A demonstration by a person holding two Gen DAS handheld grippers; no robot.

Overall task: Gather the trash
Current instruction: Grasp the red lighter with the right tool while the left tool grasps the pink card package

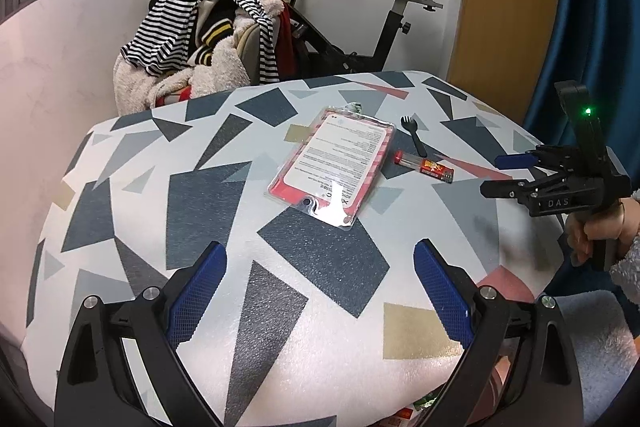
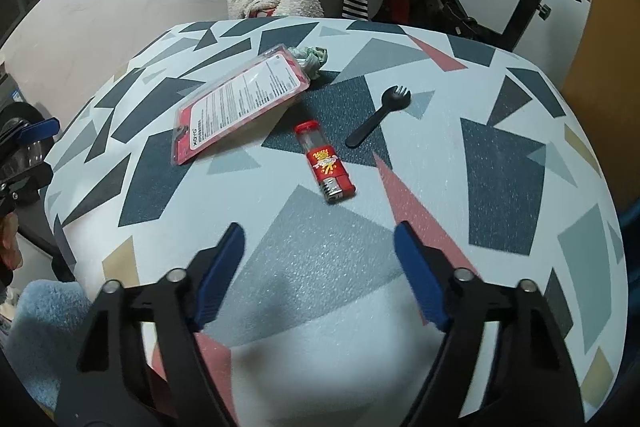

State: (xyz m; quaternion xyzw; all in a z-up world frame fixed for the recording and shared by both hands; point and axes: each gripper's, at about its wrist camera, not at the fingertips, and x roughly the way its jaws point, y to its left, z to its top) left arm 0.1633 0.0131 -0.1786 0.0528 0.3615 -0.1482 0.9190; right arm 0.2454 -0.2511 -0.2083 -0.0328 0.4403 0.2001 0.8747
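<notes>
**A:** Where's the lighter from your right gripper?

**B:** Dead ahead at twelve o'clock on the table, long axis running eleven to five, metal end nearest you. Your jaws stand apart, nothing between them.

**A:** And your left gripper?

**B:** Also apart, empty. From there the lighter sits at one o'clock, past the blister pack. I'd judge your right nearer.

My right gripper bears "DAS" in pale letters on its black body; the red card reads "XOYO" by its hang hole; its small print and the lighter label are unreadable.
</notes>
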